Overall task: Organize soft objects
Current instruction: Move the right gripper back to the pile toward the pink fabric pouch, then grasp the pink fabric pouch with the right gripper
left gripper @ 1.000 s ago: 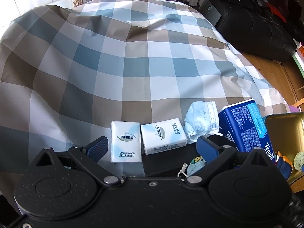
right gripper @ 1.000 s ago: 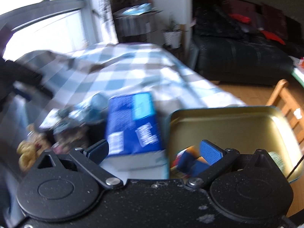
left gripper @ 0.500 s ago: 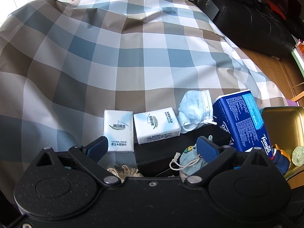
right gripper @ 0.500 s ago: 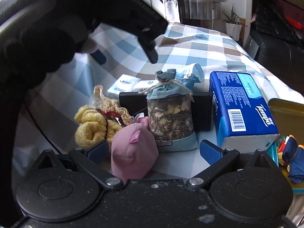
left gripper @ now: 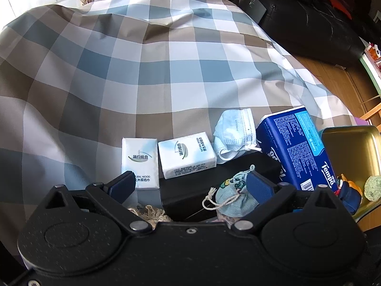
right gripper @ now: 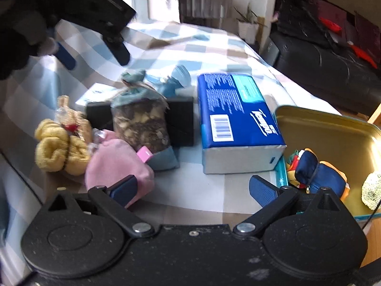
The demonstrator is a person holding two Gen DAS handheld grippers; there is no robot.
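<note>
Since half a second ago the right gripper (right gripper: 193, 187) has swung a bit to the right, so the gold tin (right gripper: 328, 128) now shows way more than before, while the left gripper (left gripper: 188, 183) has barely shifted over the checked cloth (left gripper: 142, 71). Both sets of jaws are spread wide and neither is pinching anything. From the left wrist view you get two white tissue packs (left gripper: 140, 160) (left gripper: 187, 158) lying side by side, a crumpled face mask (left gripper: 234, 135) just right of them, then the blue Tempo tissue pack (left gripper: 297, 145) leaning by the tin. A black box (left gripper: 190, 190) sits just behind the drawstring sachet (left gripper: 234, 200), whose top pokes up right beside the left gripper's right finger. From the right wrist view that sachet (right gripper: 140, 119) stands upright in front of the black box (right gripper: 181, 119), with a pink pouch (right gripper: 114, 164) touching its base, right by the right gripper's left finger, and yellow fluffy socks (right gripper: 57, 147) next to that. Inside the tin there's a navy and orange soft thing (right gripper: 316, 169) plus a pale green pompom (right gripper: 371, 189) at the edge. The other gripper (right gripper: 92, 54) hangs up top left in that view, a bit blurry.
</note>
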